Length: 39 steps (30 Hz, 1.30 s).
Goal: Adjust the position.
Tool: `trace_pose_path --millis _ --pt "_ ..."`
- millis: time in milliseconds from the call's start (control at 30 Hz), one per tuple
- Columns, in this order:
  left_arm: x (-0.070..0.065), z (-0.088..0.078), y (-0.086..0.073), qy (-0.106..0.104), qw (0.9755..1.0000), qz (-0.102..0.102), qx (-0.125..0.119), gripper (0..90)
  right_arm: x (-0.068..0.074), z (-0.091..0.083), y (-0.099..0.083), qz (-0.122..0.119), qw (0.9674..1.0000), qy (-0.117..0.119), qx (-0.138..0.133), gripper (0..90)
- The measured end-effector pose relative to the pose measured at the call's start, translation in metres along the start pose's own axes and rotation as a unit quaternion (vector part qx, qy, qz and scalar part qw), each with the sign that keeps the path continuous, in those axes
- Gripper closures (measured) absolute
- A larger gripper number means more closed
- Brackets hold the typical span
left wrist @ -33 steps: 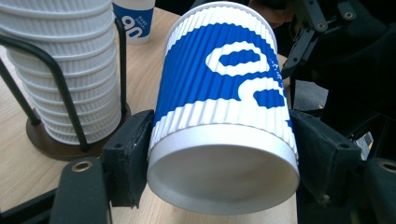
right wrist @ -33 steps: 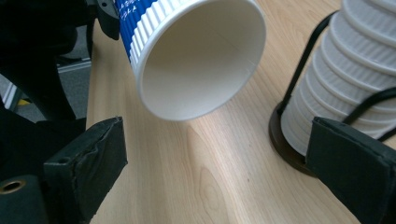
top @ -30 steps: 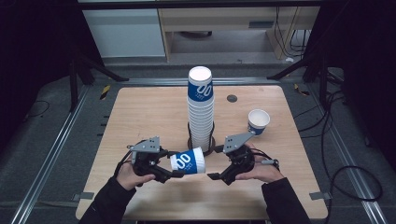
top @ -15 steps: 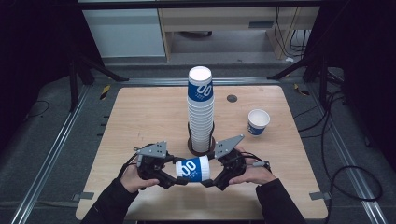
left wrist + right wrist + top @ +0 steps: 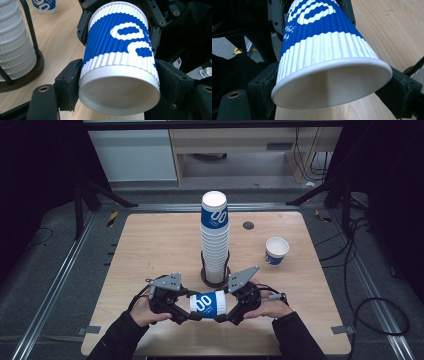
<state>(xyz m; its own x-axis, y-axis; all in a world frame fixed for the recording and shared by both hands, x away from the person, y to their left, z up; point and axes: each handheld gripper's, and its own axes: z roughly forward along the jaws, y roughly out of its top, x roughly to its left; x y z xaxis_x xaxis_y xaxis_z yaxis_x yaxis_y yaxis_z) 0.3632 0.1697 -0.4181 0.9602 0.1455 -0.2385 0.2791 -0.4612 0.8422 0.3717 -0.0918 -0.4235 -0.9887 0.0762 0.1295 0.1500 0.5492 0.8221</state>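
Held cup: a blue-and-white ribbed paper cup point(image 5: 208, 304) lies on its side above the near middle of the bench point(image 5: 150, 245), between both tongs.
Left tongs point(image 5: 186, 309): closed on the cup's base end, jaws pressed against its sides.
Right tongs point(image 5: 227, 312): closed on the cup's rim end.
Cup stack point(image 5: 215, 240): upright in a dark holder point(image 5: 214, 279), just behind the held cup.
Lone cup point(image 5: 276, 251): upright at the right, well apart.
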Motion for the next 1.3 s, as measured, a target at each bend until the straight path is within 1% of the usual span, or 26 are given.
trace_pose_path --millis 100,167,200,333,367,467,667,767,867,1000,1167,1267,1300 --pt "0.0 -0.001 0.001 0.002 1.0 -0.002 -0.006 25.9 -0.001 -0.002 0.0 0.004 1.0 0.0 -0.005 15.0" --pt "0.0 -0.001 0.001 0.0 1.0 -0.005 -0.005 25.4 -0.001 -0.003 0.0 0.005 1.0 0.002 -0.007 15.3" --pt "0.0 -0.002 0.001 0.003 1.0 -0.004 -0.007 25.1 -0.001 -0.003 0.0 0.005 1.0 0.003 -0.006 15.4" --pt "0.0 -0.005 0.001 0.005 1.0 -0.004 -0.007 22.3 -0.003 -0.008 -0.001 0.007 1.0 -0.005 -0.002 15.5" --pt "0.0 -0.007 0.001 0.009 0.9999 -0.005 -0.008 21.6 -0.003 -0.009 -0.002 0.007 1.0 -0.007 -0.002 15.5" --pt "0.002 -0.011 0.001 0.016 0.9998 -0.008 -0.008 21.0 -0.004 -0.014 -0.001 0.004 0.9999 -0.014 0.003 15.5" --pt "0.005 -0.014 -0.001 0.039 0.9992 -0.008 0.006 19.9 -0.008 -0.024 -0.002 0.002 0.9989 -0.035 0.03 15.5" --pt "0.006 -0.011 -0.003 0.05 0.9986 -0.007 0.016 19.7 -0.009 -0.025 0.001 -0.004 0.9972 -0.048 0.056 15.5" --pt "0.006 -0.008 -0.003 0.058 0.998 -0.004 0.025 19.5 -0.01 -0.026 0.008 -0.011 0.9959 -0.051 0.074 15.5" --pt "0.006 -0.006 -0.004 0.067 0.9972 0.0 0.033 19.0 -0.011 -0.024 0.018 -0.023 0.9928 -0.056 0.103 15.5" --pt "0.005 -0.002 -0.004 0.074 0.9963 0.005 0.043 17.7 -0.012 -0.014 0.028 -0.035 0.9874 -0.058 0.143 15.4" --pt "0.005 0.001 -0.004 0.077 0.9955 0.008 0.054 17.5 -0.012 -0.006 0.031 -0.044 0.9852 -0.054 0.157 15.4" --pt "0.005 0.002 -0.005 0.078 0.9952 0.01 0.058 17.5 -0.011 -0.003 0.032 -0.043 0.9845 -0.054 0.161 15.5"
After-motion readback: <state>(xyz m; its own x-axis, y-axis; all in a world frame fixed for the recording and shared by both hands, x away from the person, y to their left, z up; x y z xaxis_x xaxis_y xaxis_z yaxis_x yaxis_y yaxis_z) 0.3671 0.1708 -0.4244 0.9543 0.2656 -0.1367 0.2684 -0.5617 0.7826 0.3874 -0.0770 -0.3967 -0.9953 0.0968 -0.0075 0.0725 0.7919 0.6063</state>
